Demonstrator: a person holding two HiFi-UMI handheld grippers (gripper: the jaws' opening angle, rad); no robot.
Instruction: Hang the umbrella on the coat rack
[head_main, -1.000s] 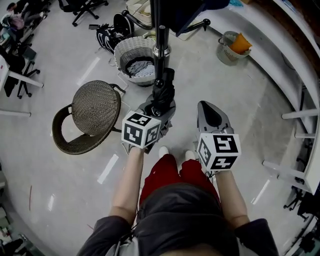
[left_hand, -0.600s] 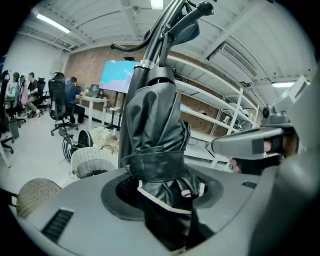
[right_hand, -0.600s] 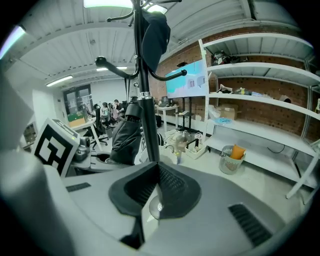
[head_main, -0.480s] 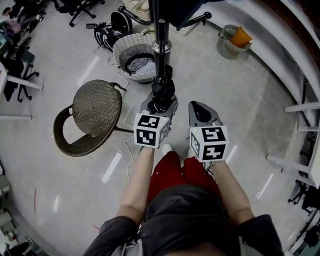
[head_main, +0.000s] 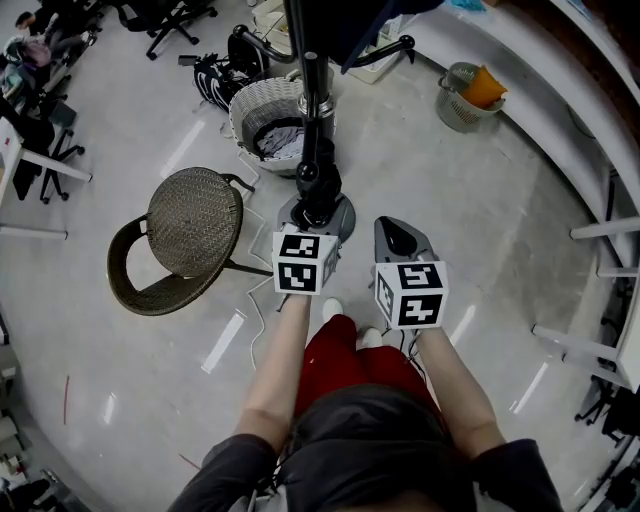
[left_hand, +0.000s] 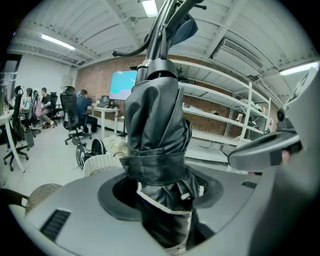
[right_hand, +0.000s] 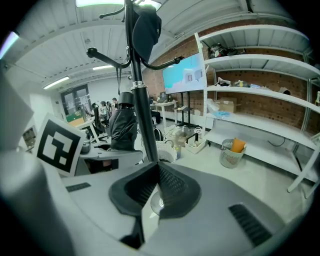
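A folded black umbrella (head_main: 318, 183) (left_hand: 157, 150) stands upright in my left gripper (head_main: 316, 212) (left_hand: 162, 200), whose jaws are shut on its lower part just under the strap. It is right in front of the coat rack's dark pole (head_main: 310, 90) (left_hand: 161, 35), close to the round base (head_main: 345, 215); touching or not I cannot tell. My right gripper (head_main: 398, 238) (right_hand: 155, 182) hangs beside it on the right, shut, with nothing held. In the right gripper view the pole (right_hand: 141, 105) rises ahead, with the umbrella (right_hand: 122, 127) to its left.
A dark garment (head_main: 355, 25) hangs on the rack's top. A wicker chair (head_main: 185, 235) stands to the left, a wicker basket (head_main: 268, 125) of clothes behind the rack. A wire bin (head_main: 465, 95) sits at the back right, below white shelves (right_hand: 260, 95). Office chairs are far left.
Both grippers have sunk a little, and the right one has drawn nearer the left. The umbrella stays in the left gripper, now more upright by the pole.
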